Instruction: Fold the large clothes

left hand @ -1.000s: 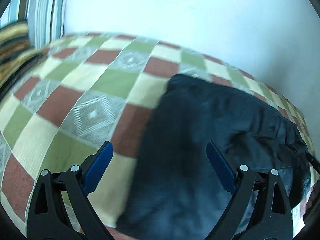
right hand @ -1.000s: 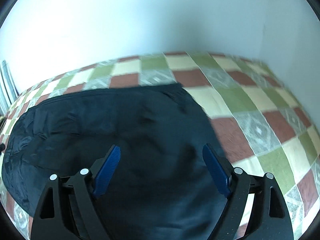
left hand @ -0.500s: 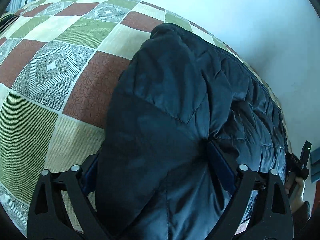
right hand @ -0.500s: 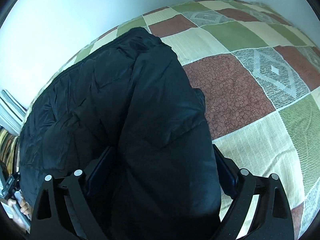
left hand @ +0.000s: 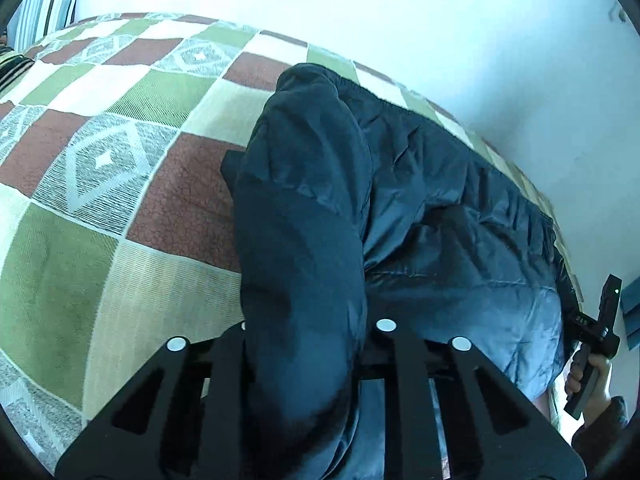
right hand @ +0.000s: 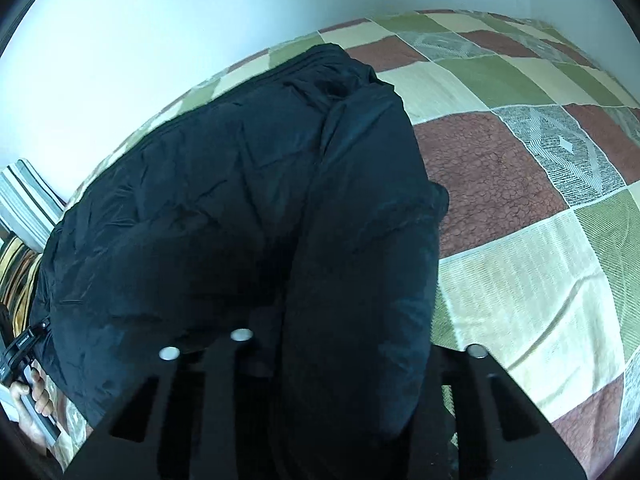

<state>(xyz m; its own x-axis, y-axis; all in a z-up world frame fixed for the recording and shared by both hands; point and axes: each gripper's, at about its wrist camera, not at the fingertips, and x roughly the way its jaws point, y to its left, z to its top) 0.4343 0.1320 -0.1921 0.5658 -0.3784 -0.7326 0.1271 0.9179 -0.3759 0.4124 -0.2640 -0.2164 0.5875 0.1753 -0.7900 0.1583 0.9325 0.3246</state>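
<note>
A large dark navy padded jacket [left hand: 440, 216] lies on a checked bedspread [left hand: 120, 168]. My left gripper [left hand: 308, 320] is shut on a thick fold at the jacket's left end, and the fabric hides its fingertips. My right gripper [right hand: 352, 344] is shut on a thick fold at the jacket's right end [right hand: 360, 200], and its fingertips are hidden too. Both held folds rise above the rest of the jacket. Each view shows the other hand and its gripper handle at the far end: the right hand's handle [left hand: 596, 340] and the left hand's handle [right hand: 24, 360].
The green, red and cream checked bedspread [right hand: 540, 160] stretches out beside the jacket on both sides. A white wall [left hand: 400, 20] runs close behind the jacket. Striped pillows [right hand: 24, 200] lie at the left end of the bed.
Both grippers came down over the jacket's ends and closed from wide open onto thick folds of fabric. The held folds are now lifted off the bedspread.
</note>
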